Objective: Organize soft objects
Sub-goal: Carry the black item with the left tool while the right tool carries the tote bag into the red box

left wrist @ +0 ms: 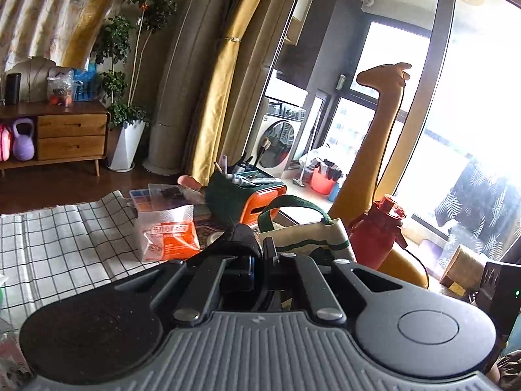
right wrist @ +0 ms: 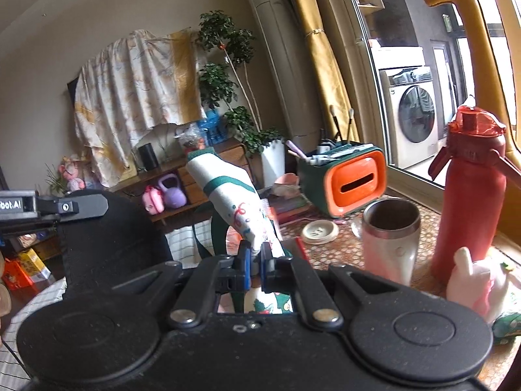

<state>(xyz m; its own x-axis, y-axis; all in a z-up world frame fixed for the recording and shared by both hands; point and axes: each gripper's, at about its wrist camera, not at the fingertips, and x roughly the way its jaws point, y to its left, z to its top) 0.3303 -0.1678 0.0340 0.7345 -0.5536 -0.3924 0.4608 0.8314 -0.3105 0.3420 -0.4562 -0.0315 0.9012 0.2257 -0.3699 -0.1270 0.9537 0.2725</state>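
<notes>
My right gripper (right wrist: 255,255) is shut on a white printed cloth bag with green trim (right wrist: 232,192), held up above the table; its green strap (right wrist: 218,231) hangs below. The same bag (left wrist: 309,234) and its green handle (left wrist: 293,200) show in the left wrist view, just beyond my left gripper (left wrist: 260,254). The left gripper is shut on a piece of black fabric (left wrist: 242,236). The left gripper body (right wrist: 81,208) with black cloth (right wrist: 114,241) shows at the left of the right wrist view. A pink and white plush toy (right wrist: 478,283) lies at the right.
On the table stand a red water bottle (right wrist: 469,195), a steel tumbler (right wrist: 390,228), a white lid (right wrist: 320,231), an orange and green organizer box (right wrist: 345,179) and an orange snack bag (left wrist: 169,231). A checked cloth (left wrist: 55,244) covers the left. A tall giraffe plush (left wrist: 381,123) stands by the window.
</notes>
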